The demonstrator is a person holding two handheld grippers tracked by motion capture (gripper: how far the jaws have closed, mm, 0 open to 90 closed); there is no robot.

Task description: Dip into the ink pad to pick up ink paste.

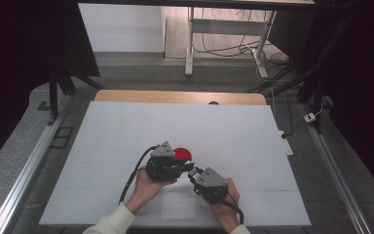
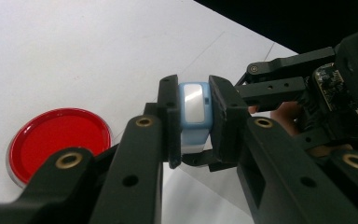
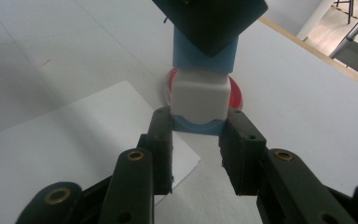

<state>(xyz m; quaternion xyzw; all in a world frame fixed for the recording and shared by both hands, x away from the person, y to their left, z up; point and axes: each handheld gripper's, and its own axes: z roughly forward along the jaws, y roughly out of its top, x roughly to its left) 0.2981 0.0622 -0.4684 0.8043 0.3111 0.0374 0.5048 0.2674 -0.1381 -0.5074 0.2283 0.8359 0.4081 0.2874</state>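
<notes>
Your left gripper pinches the small blue-and-white block between its jaws: in the left gripper view both jaw pads press flat against the block's blue sides, with its white face turned toward the camera. The block hangs above the table, off the surface, right at the tips of that gripper. Behind and to the left of your left gripper's jaws lies the red round lid, flat on the white table cover, close by but apart from the block. Moving right, your right gripper meets the same block from the other side: in the right gripper view its jaws stand on either side of the block's lower blue end, closed in to it, though whether the pads actually bear on it cannot be told for sure. Under both grippers lies a white paper sheet, nearer you than the lid. Nothing stands between the two grippers but the block itself.
</notes>
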